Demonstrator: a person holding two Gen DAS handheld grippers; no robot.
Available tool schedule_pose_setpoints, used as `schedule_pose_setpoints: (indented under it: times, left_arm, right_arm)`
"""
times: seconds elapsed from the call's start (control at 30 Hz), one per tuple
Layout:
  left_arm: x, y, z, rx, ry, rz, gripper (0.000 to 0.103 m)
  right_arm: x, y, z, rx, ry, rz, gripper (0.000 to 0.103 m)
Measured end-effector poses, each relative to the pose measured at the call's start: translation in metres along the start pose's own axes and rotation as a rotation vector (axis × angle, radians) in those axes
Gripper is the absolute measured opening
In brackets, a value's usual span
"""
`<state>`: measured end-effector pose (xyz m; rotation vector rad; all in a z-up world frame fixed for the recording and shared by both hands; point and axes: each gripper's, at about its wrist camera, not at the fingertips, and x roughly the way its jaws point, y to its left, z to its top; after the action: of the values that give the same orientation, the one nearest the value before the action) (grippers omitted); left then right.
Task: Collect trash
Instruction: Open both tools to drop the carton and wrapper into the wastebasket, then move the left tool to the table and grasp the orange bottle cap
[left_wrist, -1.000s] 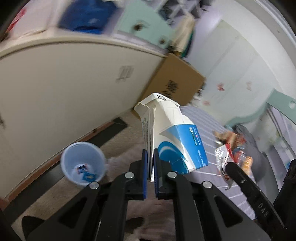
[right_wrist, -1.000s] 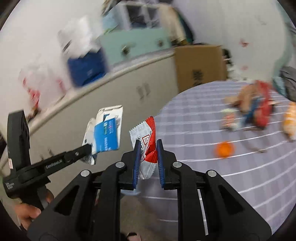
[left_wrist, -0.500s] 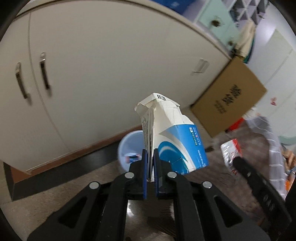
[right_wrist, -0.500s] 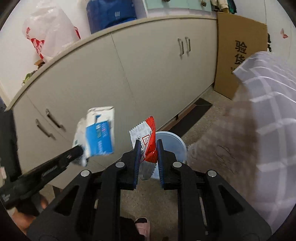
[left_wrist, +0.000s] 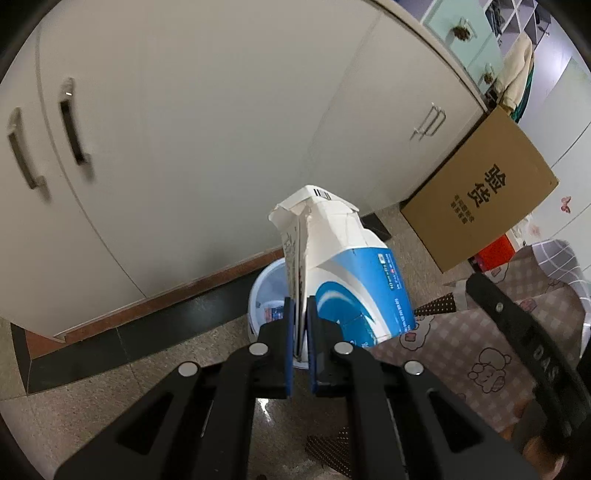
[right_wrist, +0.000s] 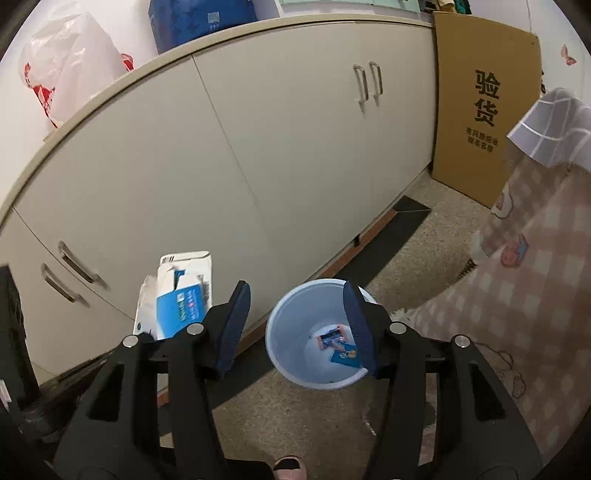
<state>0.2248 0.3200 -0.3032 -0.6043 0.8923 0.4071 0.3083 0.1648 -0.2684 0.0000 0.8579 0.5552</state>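
Note:
My left gripper (left_wrist: 301, 325) is shut on a white and blue milk carton (left_wrist: 343, 266), held above the pale blue trash bin (left_wrist: 264, 291). The carton also shows in the right wrist view (right_wrist: 177, 299), left of the bin. My right gripper (right_wrist: 297, 328) is open and empty, jaws spread wide over the bin (right_wrist: 291, 354). Small wrappers (right_wrist: 338, 345) lie on the bin's bottom. The red and white wrapper I held is not visible between the jaws.
Beige cabinets (right_wrist: 258, 147) run behind the bin. A cardboard box (right_wrist: 480, 103) leans at the right. A checked tablecloth (right_wrist: 535, 277) hangs at the right. A foot in a pink slipper (right_wrist: 290, 467) shows at the bottom edge.
My right gripper has opened and the red and white wrapper has left it. Both grippers swung from the table to the bin; the left still holds the carton.

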Motion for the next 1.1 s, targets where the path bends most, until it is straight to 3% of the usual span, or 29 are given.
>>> schedule_pose_setpoints:
  times: [0.33, 0.7, 0.73, 0.77, 0.8, 0.87, 1.1]
  left_arm:
    - [0.051, -0.022, -0.003, 0.060, 0.100, 0.001, 0.006]
    - [0.089, -0.054, 0.011, 0.114, 0.124, -0.001, 0.009]
    - [0.088, -0.057, 0.014, 0.114, 0.115, -0.029, 0.026]
    - [0.087, -0.060, 0.016, 0.116, 0.107, -0.047, 0.058]
    - [0.084, -0.062, 0.017, 0.118, 0.090, -0.042, 0.069]
    - [0.077, -0.063, 0.018, 0.123, 0.048, -0.017, 0.071]
    - [0.054, -0.052, 0.013, 0.075, 0.057, -0.033, 0.071]
  right_arm:
    - [0.012, -0.018, -0.014, -0.008, 0.015, -0.065, 0.057]
    - [0.021, -0.041, -0.015, 0.043, 0.008, -0.101, 0.060]
    - [0.020, -0.044, -0.015, 0.057, 0.007, -0.100, 0.061]
    - [0.020, -0.045, -0.015, 0.066, 0.006, -0.100, 0.061]
    - [0.018, -0.048, -0.014, 0.075, 0.004, -0.100, 0.061]
    - [0.016, -0.048, -0.015, 0.079, 0.000, -0.098, 0.061]
    - [0.007, -0.039, -0.013, 0.080, 0.006, -0.068, 0.061]
